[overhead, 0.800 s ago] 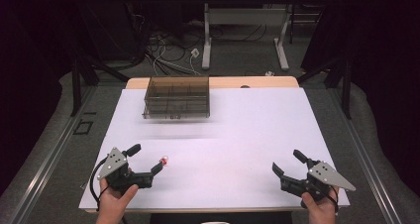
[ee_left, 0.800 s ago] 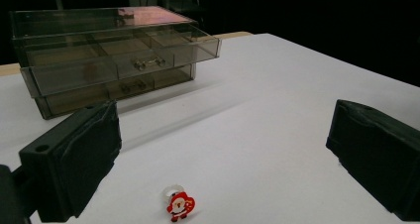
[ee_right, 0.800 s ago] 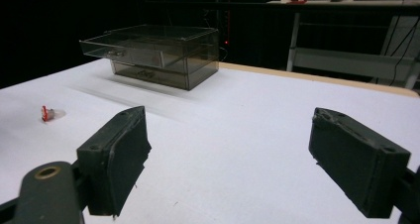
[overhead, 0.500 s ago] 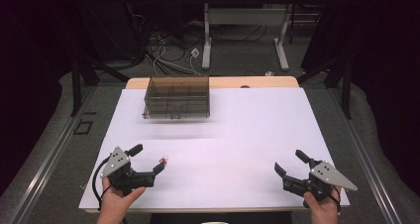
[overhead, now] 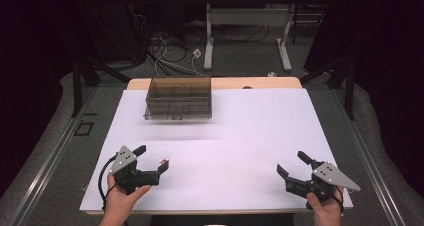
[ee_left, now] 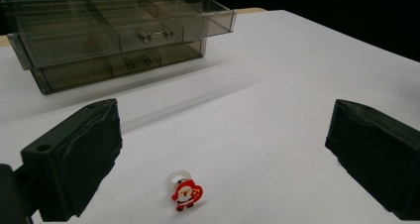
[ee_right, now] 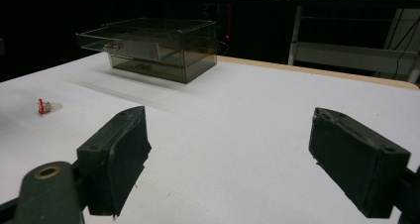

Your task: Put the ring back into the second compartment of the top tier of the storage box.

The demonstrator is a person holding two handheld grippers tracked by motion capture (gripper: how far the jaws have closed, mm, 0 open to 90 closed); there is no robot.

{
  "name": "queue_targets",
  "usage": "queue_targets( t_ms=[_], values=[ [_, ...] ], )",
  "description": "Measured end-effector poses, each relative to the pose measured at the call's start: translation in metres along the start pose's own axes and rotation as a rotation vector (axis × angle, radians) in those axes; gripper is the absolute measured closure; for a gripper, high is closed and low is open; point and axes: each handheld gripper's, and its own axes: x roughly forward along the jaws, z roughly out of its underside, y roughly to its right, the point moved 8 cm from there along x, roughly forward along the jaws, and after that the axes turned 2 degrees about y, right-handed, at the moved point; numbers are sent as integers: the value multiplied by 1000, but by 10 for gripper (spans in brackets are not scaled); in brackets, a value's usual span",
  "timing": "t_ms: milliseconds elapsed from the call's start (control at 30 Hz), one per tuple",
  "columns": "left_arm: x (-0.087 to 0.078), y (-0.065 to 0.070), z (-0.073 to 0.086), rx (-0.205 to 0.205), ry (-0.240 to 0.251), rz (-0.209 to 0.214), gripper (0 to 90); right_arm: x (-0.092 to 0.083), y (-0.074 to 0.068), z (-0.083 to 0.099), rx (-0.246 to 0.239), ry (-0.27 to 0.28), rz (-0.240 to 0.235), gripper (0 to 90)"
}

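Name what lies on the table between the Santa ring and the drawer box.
Nothing: between Santa ring and drawer box, the left gripper view shows bare white table.

White counter [overhead: 250, 136]: 1 smoky drawer box [overhead: 178, 98] at rear, small red ring [overhead: 163, 160] between left gripper [overhead: 152, 161] fingers, right gripper [overhead: 291, 164] apart.

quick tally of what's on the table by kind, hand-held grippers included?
Santa ring: 1
Smoky clear drawer box: 1
Hand-held grippers: 2, left hand-held gripper and right hand-held gripper, both with jaws open and holding nothing
Total: 4
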Motion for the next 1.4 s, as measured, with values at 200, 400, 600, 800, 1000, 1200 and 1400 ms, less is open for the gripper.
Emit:
queue_targets(
  t_ms=[200,400,600,800,1000,1200,1400],
  values=[
    [7,-8,5,-3,-42,-34,28,1,0,1,4,-2,-8,149],
    [13,-15,10,-19,-75,-53,75,1,0,1,3,-2,-13,149],
    [17,-20,14,-16,-102,-72,114,1,0,1,5,-6,-12,149],
    [20,-26,18,-15,-136,-102,154,2,0,1,5,-3,-17,149],
    [22,-27,23,-31,-167,-120,188,2,-1,2,1,-9,-26,149],
    [23,-30,28,-43,-198,-137,212,2,-1,2,4,-12,-32,149],
    [26,-29,32,-59,-226,-138,252,3,-1,2,7,-9,-31,149]
  ],
)
